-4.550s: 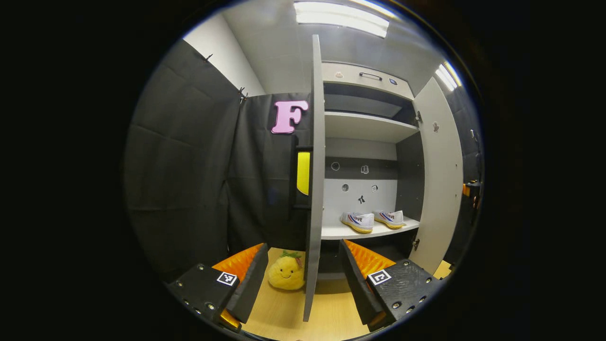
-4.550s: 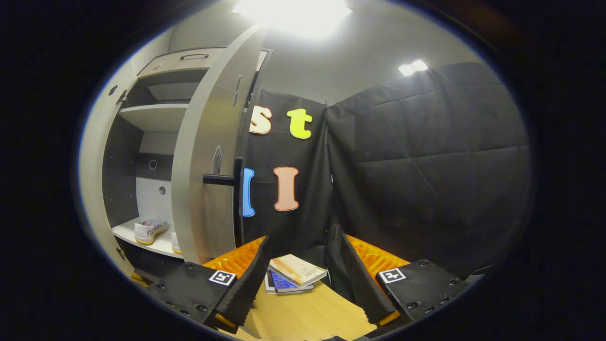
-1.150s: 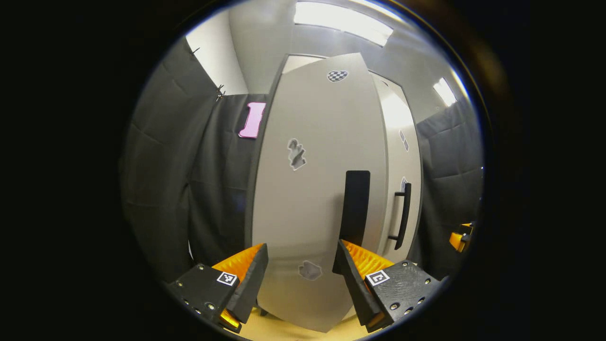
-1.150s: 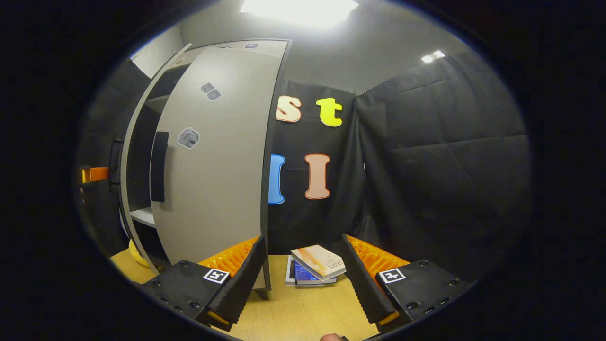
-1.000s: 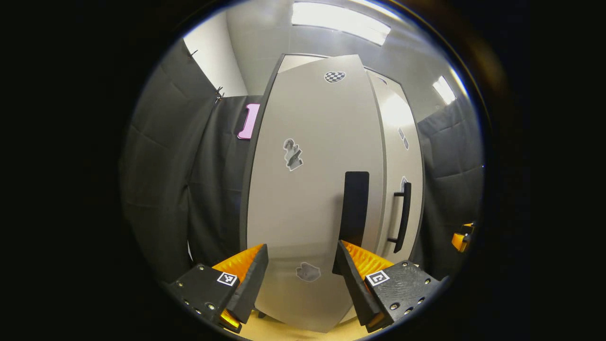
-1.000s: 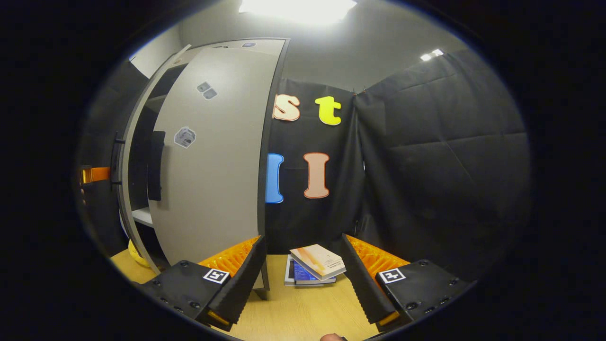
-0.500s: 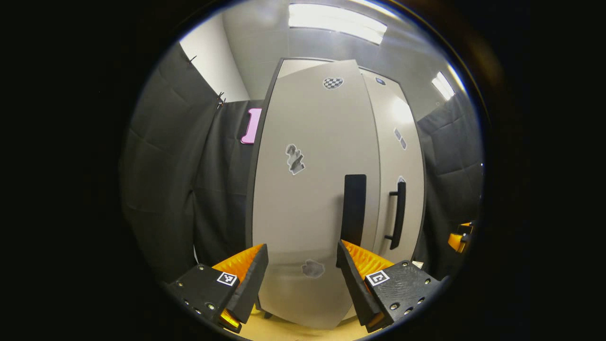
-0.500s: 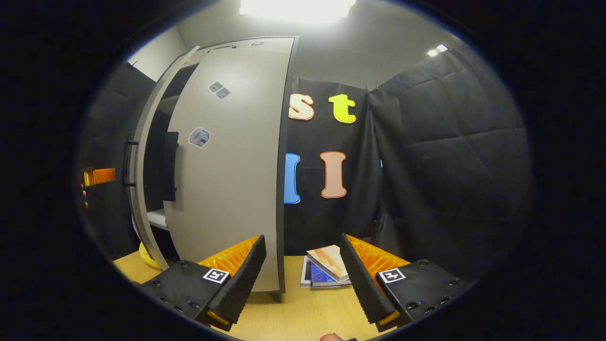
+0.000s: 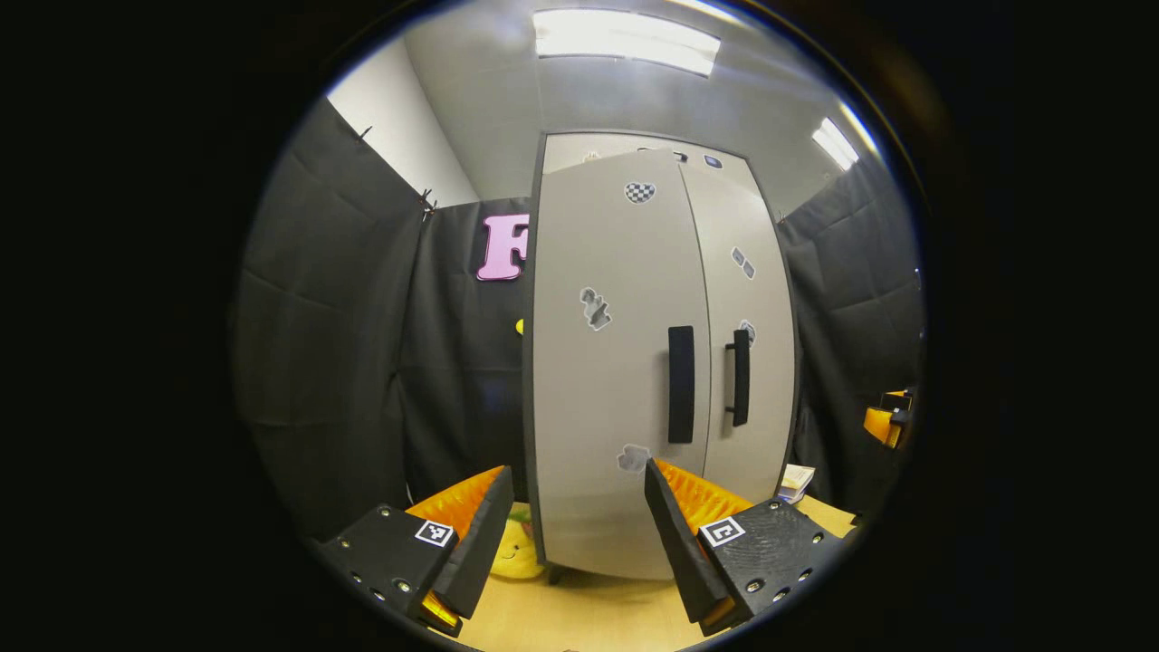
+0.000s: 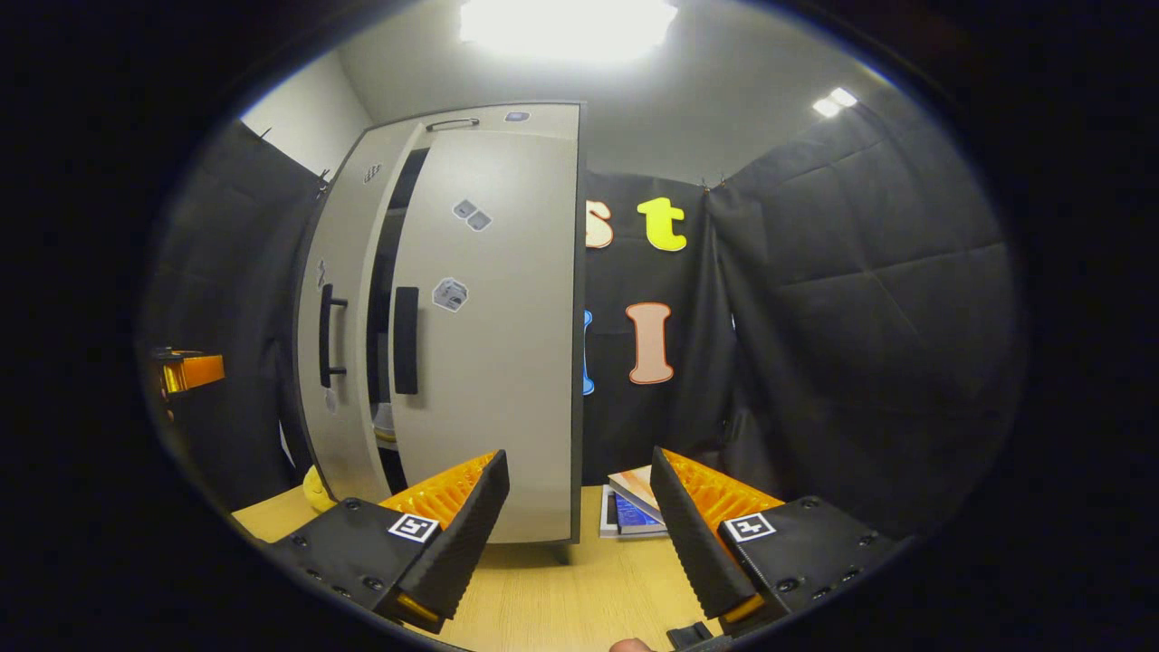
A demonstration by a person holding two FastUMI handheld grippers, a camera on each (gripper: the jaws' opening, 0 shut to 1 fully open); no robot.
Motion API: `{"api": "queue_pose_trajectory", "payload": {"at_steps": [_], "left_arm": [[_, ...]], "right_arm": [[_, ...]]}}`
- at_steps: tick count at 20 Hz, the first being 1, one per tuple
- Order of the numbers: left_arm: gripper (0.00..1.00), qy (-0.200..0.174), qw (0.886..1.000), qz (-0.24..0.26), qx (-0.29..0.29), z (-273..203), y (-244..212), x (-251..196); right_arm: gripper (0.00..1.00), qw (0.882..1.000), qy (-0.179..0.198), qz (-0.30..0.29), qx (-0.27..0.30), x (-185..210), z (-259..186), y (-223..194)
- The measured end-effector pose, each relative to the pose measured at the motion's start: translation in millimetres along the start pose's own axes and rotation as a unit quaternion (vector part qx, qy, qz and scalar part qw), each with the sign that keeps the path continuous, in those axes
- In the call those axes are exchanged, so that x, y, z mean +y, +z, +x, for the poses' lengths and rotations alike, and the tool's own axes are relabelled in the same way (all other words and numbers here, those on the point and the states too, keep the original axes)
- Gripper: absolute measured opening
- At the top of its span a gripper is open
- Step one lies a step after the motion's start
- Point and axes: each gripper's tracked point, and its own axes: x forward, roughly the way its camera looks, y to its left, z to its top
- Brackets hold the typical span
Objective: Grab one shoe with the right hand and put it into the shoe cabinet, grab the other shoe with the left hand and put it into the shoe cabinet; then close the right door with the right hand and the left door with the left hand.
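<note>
Pale grey laminate left door (image 9: 616, 362) stands upright, straight ahead of the empty, spread-fingered left gripper (image 9: 575, 534), slightly ajar. The right door (image 10: 493, 344), nearly closed, lies ahead-left of the equally spread right gripper (image 10: 579, 530). Shoes hidden inside the cabinet.

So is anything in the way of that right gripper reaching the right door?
Nothing visible. The right gripper hangs open, with bare wooden floor between it and the right door. The books lie off to the side.
</note>
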Motion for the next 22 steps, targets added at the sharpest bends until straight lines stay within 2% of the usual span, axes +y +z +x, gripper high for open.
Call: {"api": "queue_pose_trajectory", "payload": {"at_steps": [10, 22], "left_arm": [[0.79, 0.007, 1.0, 0.014, 0.024, -81.0, -19.0, 18.9], [0.79, 0.015, 0.999, 0.024, 0.032, -114.9, -29.9, 36.0]], "right_arm": [[0.98, 1.0, 0.006, -0.009, -0.001, 11.9, -67.0, -4.9], [0.98, 1.0, 0.006, -0.012, 0.004, 17.7, -86.5, -10.8]]}}
